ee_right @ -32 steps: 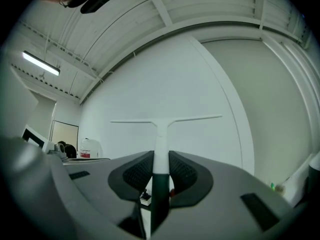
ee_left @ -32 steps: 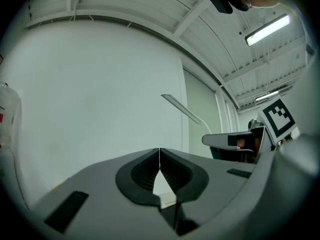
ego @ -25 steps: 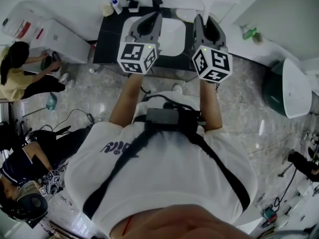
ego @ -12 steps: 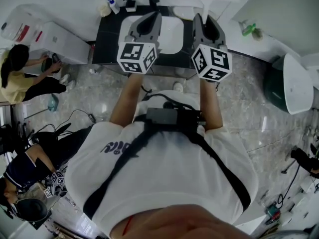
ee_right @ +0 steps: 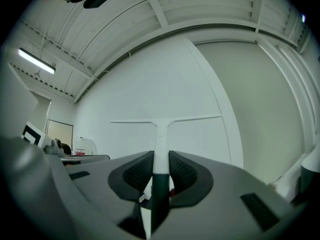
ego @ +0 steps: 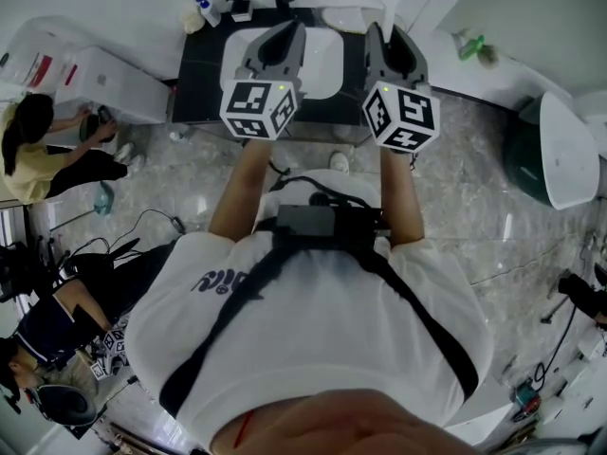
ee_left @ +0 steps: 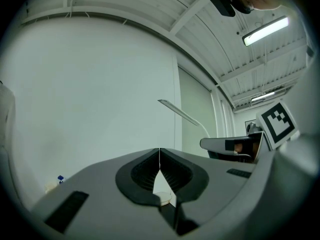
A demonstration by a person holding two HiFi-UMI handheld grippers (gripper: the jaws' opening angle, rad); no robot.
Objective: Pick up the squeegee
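White plastic T-shaped squeegee (ee_right: 162,126) is squeezed in the right gripper (ee_right: 161,159), up in the air. Pick-up looks done. The left gripper (ee_left: 159,156) is closed, empty.

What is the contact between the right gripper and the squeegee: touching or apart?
Touching. In the right gripper view, the right gripper has both jaws pressed against the handle of the squeegee, with no gap on either side.

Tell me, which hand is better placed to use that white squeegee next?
Right, I'd judge. The right tool is closed on the handle of the squeegee, with the blade out beyond the jaws. The left tool is shut with nothing between its jaws.
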